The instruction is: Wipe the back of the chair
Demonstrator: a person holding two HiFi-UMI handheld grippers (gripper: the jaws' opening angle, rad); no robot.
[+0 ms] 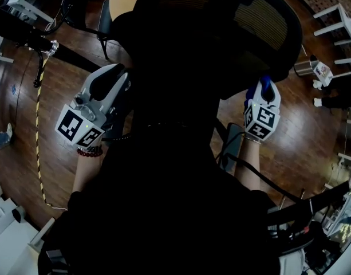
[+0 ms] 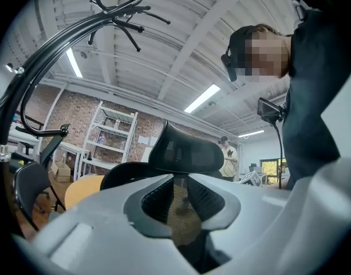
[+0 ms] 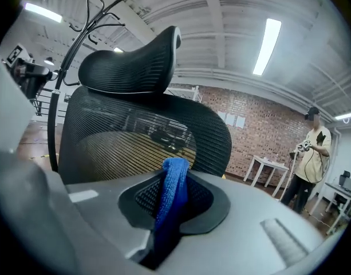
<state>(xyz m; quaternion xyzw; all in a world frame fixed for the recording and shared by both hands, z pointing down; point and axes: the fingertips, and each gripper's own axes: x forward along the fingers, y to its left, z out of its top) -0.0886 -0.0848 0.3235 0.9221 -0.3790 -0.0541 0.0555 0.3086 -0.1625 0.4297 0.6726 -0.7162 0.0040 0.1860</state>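
— Starting at the right gripper (image 3: 174, 205): pressed together or spread?

— Pressed together, pinching a blue cloth (image 3: 170, 191) between the dark ribbed pads (image 3: 202, 196). Folded into a thick strip, standing up just past the tips and running down into the slot between them.

— Against the chair?

— Held close before the chair back (image 3: 135, 133), black mesh, just under the curved headrest (image 3: 132, 65). Hard to tell from the gripper view whether touching. From the head view, right up at the right-hand edge of that back, with only a scrap of blue showing above the marker cube (image 1: 261, 121).

— And at the left gripper (image 2: 181, 213)?

— Set only a narrow slot apart. In the slot, a strip of brownish mesh, the same weave as the chair's. Impossible to tell whether clamped on it or merely seen through the gap. From the head view, tipped in against the left-hand edge of the back, across from the right one.

— Further out?

— On the left wrist, a beaded bracelet (image 1: 90, 151). Beneath everything, a dark wooden floor (image 1: 312, 125), with a yellow-and-black cord (image 1: 38, 125) trailing over it on the left. Beyond the chair, a black coat stand (image 3: 78, 33) to the left, a brick wall (image 3: 267, 125) behind, a white table (image 3: 267, 168) in front of that wall, and a standing person (image 3: 312, 153) well away on the right.
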